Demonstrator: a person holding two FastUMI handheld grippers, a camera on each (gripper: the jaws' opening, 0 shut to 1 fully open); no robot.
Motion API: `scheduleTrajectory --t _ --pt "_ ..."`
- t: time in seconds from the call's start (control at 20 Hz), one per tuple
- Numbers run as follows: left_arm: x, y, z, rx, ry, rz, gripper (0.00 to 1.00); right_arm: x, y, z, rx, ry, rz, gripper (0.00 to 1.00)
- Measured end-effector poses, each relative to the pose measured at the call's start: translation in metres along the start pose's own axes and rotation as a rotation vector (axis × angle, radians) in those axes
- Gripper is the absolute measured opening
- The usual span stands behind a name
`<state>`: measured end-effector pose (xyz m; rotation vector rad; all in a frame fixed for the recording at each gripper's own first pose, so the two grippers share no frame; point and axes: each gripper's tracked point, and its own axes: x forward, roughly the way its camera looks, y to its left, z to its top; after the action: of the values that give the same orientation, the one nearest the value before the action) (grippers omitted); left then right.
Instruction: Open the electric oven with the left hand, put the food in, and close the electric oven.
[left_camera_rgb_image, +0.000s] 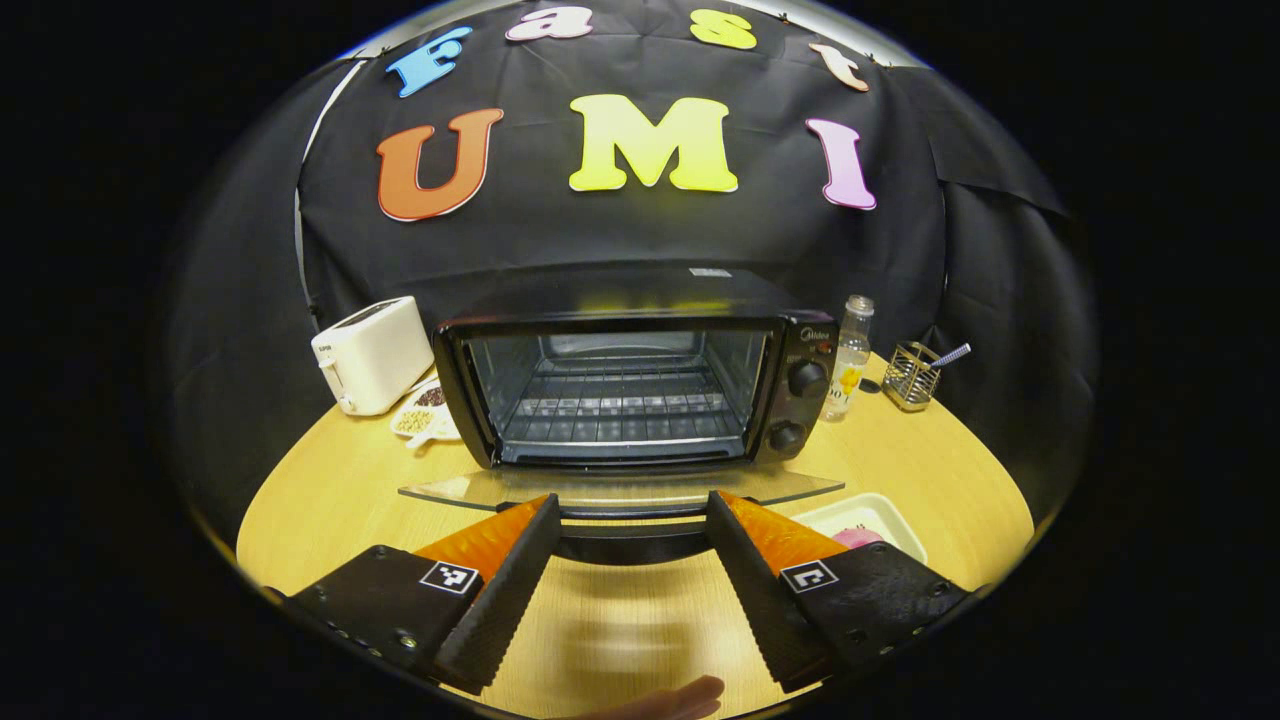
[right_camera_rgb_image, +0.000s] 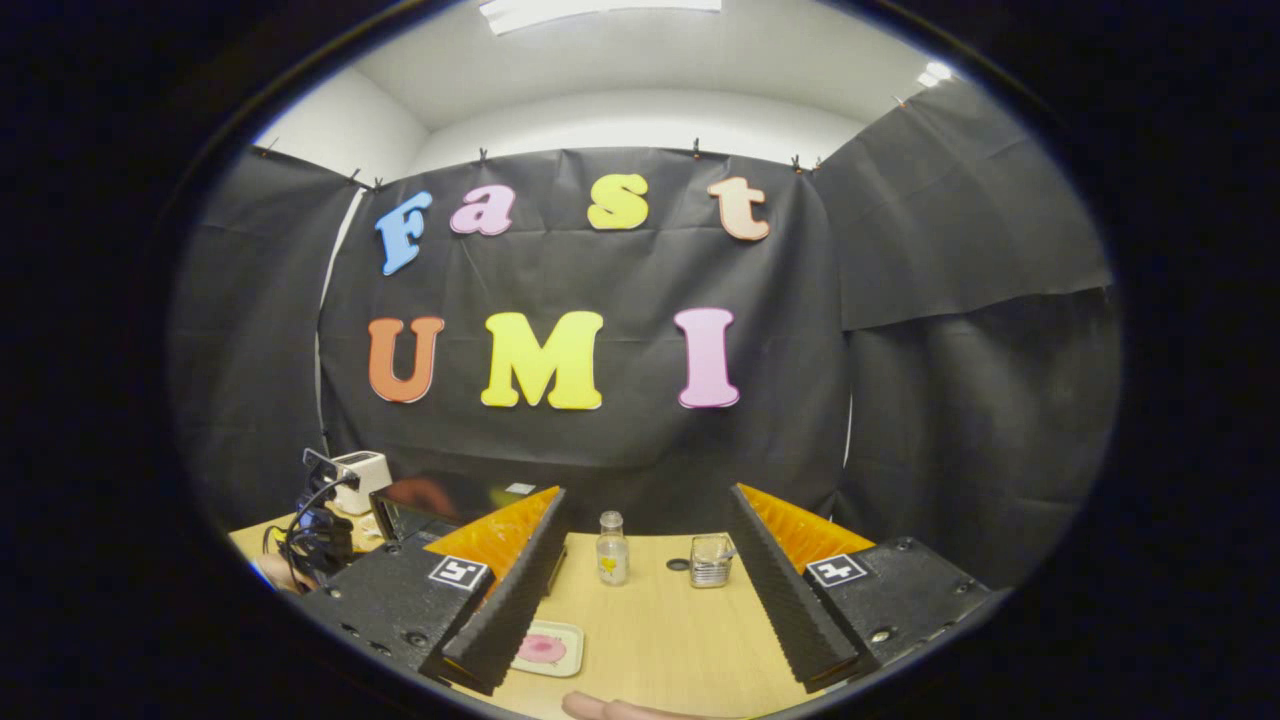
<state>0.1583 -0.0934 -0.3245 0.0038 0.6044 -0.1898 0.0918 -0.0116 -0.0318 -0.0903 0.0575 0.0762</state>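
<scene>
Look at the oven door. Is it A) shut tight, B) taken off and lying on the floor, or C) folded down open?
C: the glass door lies flat in front of the electric oven, so the wire rack inside shows, and the left gripper has its fingers spread at the door's handle.

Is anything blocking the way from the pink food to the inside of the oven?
Nothing visible does. The black electric oven has its glass door folded down flat, and its wire rack is bare. The pink food sits in a shallow white tray on the wooden table, beside the door's right end.
</scene>
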Motion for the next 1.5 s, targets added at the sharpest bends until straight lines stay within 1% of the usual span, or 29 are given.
scheduleTrajectory --t 0.15,0.2,0.25,0.35,0.4,0.65,0.7,1.05,1.15,1.25,1.45,1.5 --pt "-0.001 -0.001 -0.017 0.004 0.01 0.0 0.94 0.008 0.003 -0.01 0.003 0.028 0.01 1.0" --pt "-0.001 -0.001 -0.025 0.007 0.018 0.0 0.94 0.01 0.005 -0.014 0.005 0.039 0.014 0.96" --pt "-0.001 -0.001 -0.032 0.01 0.03 0.0 0.94 0.012 0.007 -0.019 0.007 0.051 0.017 1.0" --pt "-0.001 -0.001 -0.043 0.006 0.045 0.001 0.94 0.015 0.007 -0.027 0.016 0.076 0.019 1.0" --pt "0.0 -0.002 -0.049 0.007 0.052 0.001 0.94 0.016 0.009 -0.031 0.022 0.09 0.023 0.96" --pt "0.011 -0.002 -0.09 -0.002 0.137 -0.001 0.94 0.024 0.013 -0.046 0.038 0.134 0.033 0.96" --pt "0.012 -0.003 -0.093 -0.012 0.138 0.0 0.94 0.025 0.014 -0.047 0.037 0.138 0.032 0.96" --pt "0.01 -0.004 -0.088 -0.025 0.075 0.004 0.94 0.027 0.021 -0.058 0.023 0.163 0.035 0.96" --pt "0.005 0.004 -0.08 -0.019 0.046 0.027 0.95 0.029 0.022 -0.063 0.02 0.183 0.036 0.96" --pt "-0.003 0.009 -0.069 -0.01 0.017 0.045 0.95 0.032 0.022 -0.07 0.018 0.206 0.039 0.96" --pt "-0.027 0.013 -0.033 -0.015 -0.076 0.038 0.95 0.043 0.023 -0.089 0.005 0.275 0.047 0.96" --pt "-0.034 0.015 -0.021 -0.009 -0.107 0.04 0.95 0.048 0.022 -0.094 0.007 0.293 0.046 1.0"
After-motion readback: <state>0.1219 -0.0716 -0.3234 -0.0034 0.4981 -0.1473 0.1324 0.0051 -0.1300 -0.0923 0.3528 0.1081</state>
